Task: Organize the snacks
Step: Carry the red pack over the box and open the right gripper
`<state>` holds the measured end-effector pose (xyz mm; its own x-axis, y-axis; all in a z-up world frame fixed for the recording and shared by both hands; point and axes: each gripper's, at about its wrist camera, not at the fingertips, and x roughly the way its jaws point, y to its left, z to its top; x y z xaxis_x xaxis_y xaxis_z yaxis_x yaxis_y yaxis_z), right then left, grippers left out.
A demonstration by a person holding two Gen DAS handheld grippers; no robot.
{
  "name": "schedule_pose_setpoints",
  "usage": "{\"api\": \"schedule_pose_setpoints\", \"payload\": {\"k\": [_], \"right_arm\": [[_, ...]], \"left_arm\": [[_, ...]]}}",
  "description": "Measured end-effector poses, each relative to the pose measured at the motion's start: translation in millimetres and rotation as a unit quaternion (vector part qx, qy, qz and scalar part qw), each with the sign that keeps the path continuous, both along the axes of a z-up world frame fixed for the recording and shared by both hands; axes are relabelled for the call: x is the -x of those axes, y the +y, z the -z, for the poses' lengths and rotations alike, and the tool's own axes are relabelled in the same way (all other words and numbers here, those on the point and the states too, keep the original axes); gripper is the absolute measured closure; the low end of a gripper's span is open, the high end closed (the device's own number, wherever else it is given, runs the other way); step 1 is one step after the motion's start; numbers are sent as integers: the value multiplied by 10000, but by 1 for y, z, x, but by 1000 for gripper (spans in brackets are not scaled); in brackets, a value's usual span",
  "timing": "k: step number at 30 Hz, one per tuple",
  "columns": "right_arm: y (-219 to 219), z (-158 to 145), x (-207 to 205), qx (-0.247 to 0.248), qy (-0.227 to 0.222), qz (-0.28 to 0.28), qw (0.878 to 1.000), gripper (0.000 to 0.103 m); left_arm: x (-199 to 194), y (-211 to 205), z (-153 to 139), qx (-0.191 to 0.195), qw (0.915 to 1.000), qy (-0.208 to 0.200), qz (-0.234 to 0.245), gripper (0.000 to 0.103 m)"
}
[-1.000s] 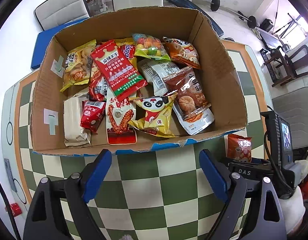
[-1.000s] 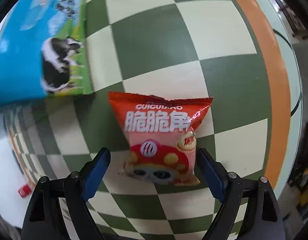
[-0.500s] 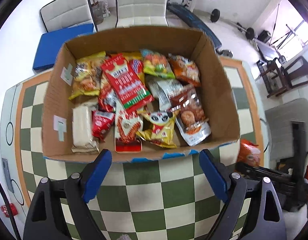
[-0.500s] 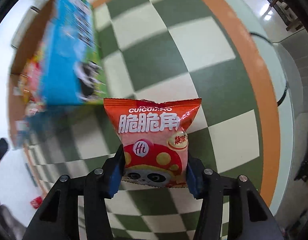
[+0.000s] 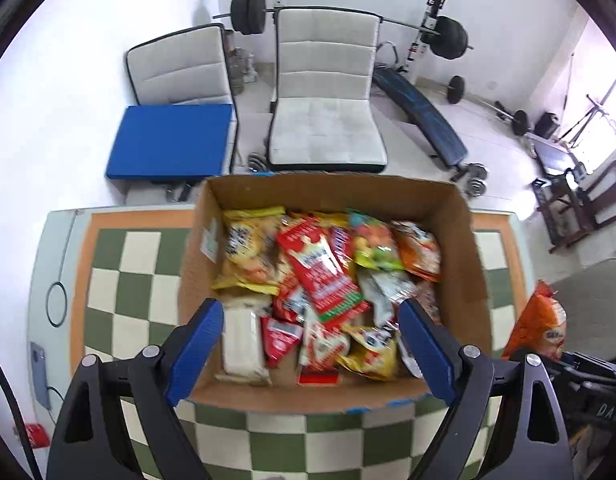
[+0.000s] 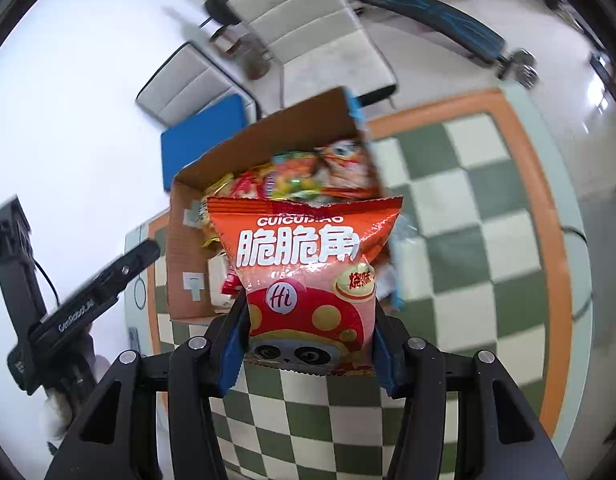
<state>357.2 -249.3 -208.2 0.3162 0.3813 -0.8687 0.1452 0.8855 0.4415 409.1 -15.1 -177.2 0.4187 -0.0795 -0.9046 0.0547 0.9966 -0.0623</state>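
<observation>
A cardboard box (image 5: 474, 280) full of several snack packets, among them a red one (image 5: 320, 276), stands on the checkered table (image 5: 123, 280). My left gripper (image 5: 308, 356) is open and empty, held above the box's near edge. My right gripper (image 6: 308, 344) is shut on an orange-red snack bag (image 6: 308, 264), lifted off the table to the right of the box (image 6: 183, 256). That bag also shows at the right edge of the left wrist view (image 5: 538, 328). The left gripper body (image 6: 87, 300) shows at the left in the right wrist view.
Two white chairs (image 5: 324, 120) and a blue cushion (image 5: 171, 144) stand beyond the table's far edge, with weight equipment (image 5: 420, 104) behind. A small red object (image 5: 33, 436) lies on the floor at the left. Checkered tabletop (image 6: 488, 240) extends right of the box.
My right gripper closed on the orange-red bag and lifted it off the table toward the box. My left gripper rose and tilted up, so the box looks farther and the room shows.
</observation>
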Motion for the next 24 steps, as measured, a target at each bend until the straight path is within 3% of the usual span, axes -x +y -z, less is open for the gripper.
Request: {"api": "schedule_pose_setpoints", "payload": {"k": [10, 15, 17, 19, 24], "right_arm": [[70, 57, -66, 169, 391, -381, 9984, 47], [86, 81, -90, 254, 496, -497, 9972, 47], [88, 87, -95, 207, 566, -506, 9969, 40], [88, 89, -96, 368, 581, -466, 9965, 17], [80, 89, -92, 684, 614, -413, 9949, 13]], "left_arm": [[-28, 16, 40, -282, 9986, 419, -147, 14], [-33, 23, 57, -214, 9972, 670, -246, 14], [-32, 25, 60, -257, 9967, 714, -293, 14], [-31, 26, 60, -211, 9966, 748, -281, 14], [-24, 26, 59, -215, 9964, 781, -255, 14]]}}
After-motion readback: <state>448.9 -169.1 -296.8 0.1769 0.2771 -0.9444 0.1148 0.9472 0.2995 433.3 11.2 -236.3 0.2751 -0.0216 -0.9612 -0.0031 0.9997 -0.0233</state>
